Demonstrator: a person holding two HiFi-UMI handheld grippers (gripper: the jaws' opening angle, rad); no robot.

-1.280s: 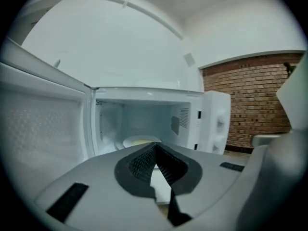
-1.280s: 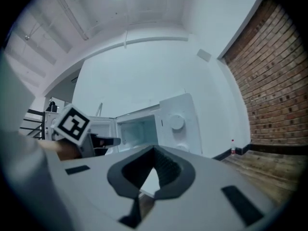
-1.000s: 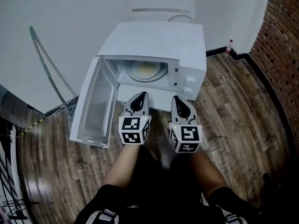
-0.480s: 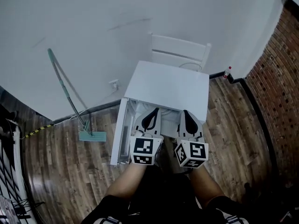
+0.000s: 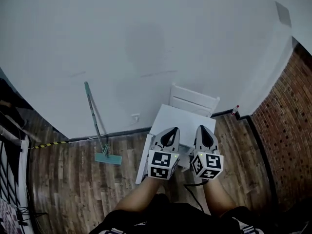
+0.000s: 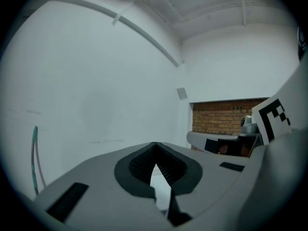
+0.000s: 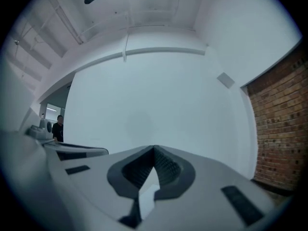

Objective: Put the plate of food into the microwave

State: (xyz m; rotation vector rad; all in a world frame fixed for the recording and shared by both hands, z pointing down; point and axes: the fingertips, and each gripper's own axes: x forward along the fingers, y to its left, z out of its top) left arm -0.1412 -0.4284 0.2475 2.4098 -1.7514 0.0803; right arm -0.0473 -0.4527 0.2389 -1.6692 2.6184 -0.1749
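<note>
The white microwave (image 5: 184, 118) stands far below on the wooden floor, and its door (image 5: 144, 163) hangs open to the left. My grippers cover its opening, so the plate of food is hidden. Both grippers are held high, side by side, above the microwave's front. In the head view the left gripper (image 5: 169, 131) and the right gripper (image 5: 204, 129) are both shut with nothing in them. In the left gripper view the left gripper (image 6: 155, 144) points at the bare white wall with its tips together. The right gripper (image 7: 154, 148) looks the same in its own view.
A white chair (image 5: 194, 103) stands behind the microwave against the wall. A green mop (image 5: 96, 130) leans on the wall to the left. A brick wall (image 5: 288, 130) closes the right side, with a small bottle (image 5: 237, 109) at its foot.
Both grippers and the head camera have risen a long way. The microwave has shrunk in view, and its inside with the plate has passed out of sight behind the grippers.
</note>
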